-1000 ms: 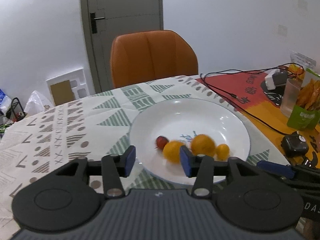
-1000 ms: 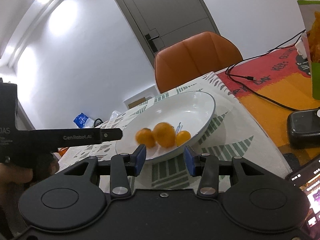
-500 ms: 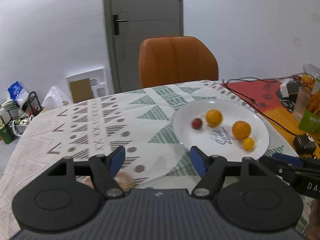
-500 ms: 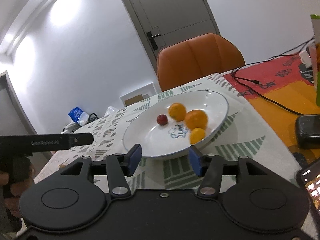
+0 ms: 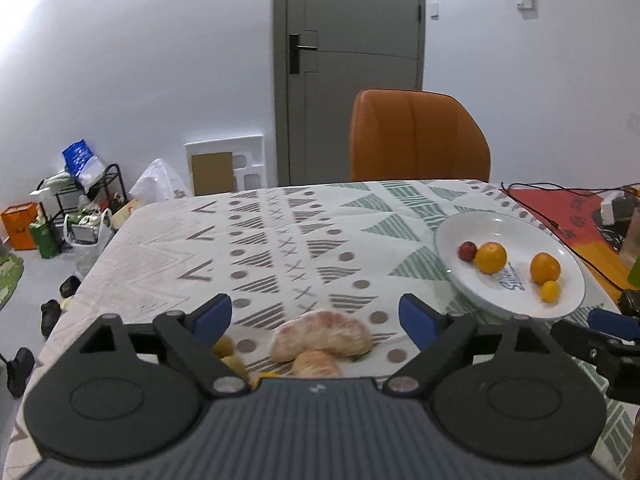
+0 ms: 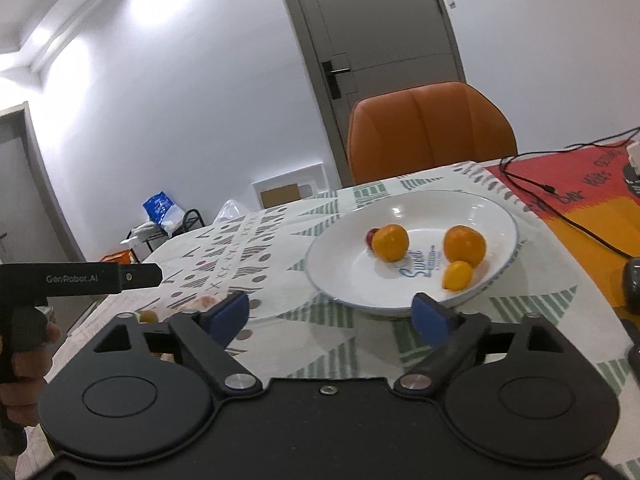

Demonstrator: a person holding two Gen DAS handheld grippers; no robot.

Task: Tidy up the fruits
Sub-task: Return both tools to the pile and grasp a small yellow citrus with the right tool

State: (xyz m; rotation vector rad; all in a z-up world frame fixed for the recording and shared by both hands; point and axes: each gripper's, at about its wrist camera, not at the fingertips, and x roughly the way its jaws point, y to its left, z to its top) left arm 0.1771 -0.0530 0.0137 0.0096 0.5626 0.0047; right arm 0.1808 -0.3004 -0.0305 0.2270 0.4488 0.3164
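Fruits are sitting in two groups on a table covered with a patterned cloth [image 5: 280, 240]. Resting in a white plate [image 5: 520, 228] toward the right side are two oranges [image 5: 491, 257], a small yellow fruit [image 5: 550, 291] touching the nearer orange [image 5: 545, 267], and a small red fruit [image 5: 467, 250] lying against the farther one. In the right wrist view the same plate [image 6: 348, 264] is showing printed blue lettering on its floor, with the oranges [image 6: 390, 242] standing on either side of it.

Peeled pale pink citrus segments [image 5: 322, 338] are lying on the cloth near the table's front edge, just ahead of the left gripper [image 5: 316, 316], whose blue-padded fingers [image 5: 212, 317] are spreading wide apart with nothing between them. Small yellowish fruits [image 5: 223, 346] are sitting beside the segments, partly hidden behind the left finger.

The right gripper [image 6: 331, 315] is hovering just short of the plate's near rim, its blue pads [image 6: 430, 318] likewise standing well apart and holding nothing. A hand [image 6: 24, 344] is gripping the other tool's handle at the left edge of that view.

An orange chair [image 5: 418, 136] is standing at the far side of the table before a grey door [image 5: 352, 60]. A black cable [image 6: 560, 212] is trailing across a red and orange mat [image 6: 580, 192] to the right of the plate.
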